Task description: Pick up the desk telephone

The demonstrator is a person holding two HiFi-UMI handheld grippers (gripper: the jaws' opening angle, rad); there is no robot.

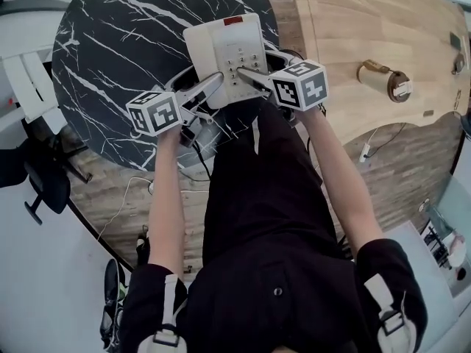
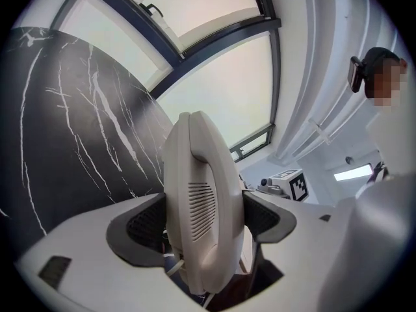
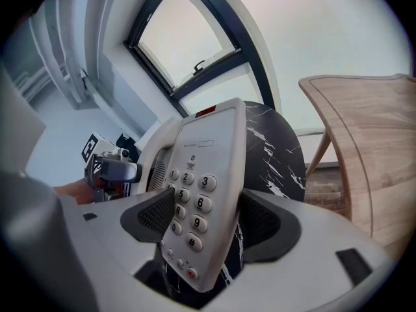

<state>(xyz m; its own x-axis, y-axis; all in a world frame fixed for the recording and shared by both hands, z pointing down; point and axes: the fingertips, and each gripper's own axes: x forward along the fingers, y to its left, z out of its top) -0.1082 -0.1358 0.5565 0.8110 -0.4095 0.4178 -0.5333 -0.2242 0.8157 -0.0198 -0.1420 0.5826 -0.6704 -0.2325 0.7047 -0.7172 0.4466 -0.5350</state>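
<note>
Telephone (image 1: pixel 224 46), one white desk set, is at the near edge of the round black marble table (image 1: pixel 110 65). Its long axis runs away from the person, keypad up. Two grippers pinch it: left gripper (image 1: pixel 210 85) on the handset (image 2: pixel 201 207) side, right gripper (image 1: pixel 249 73) on the keypad side. One wooden table (image 1: pixel 353 20) stands beside, on a wood floor (image 1: pixel 390 160).

Off-white plastic desk telephone (image 1: pixel 224 54), handset (image 2: pixel 198 200) cradled, grey number keys (image 3: pixel 188 197) up and red tab (image 1: pixel 232 21) at its 12 o'clock end, over the black marbled table (image 1: pixel 118 65) toward 3 o'clock, pinched by left gripper (image 1: pixel 215 78) and right gripper (image 1: pixel 244 70).
</note>
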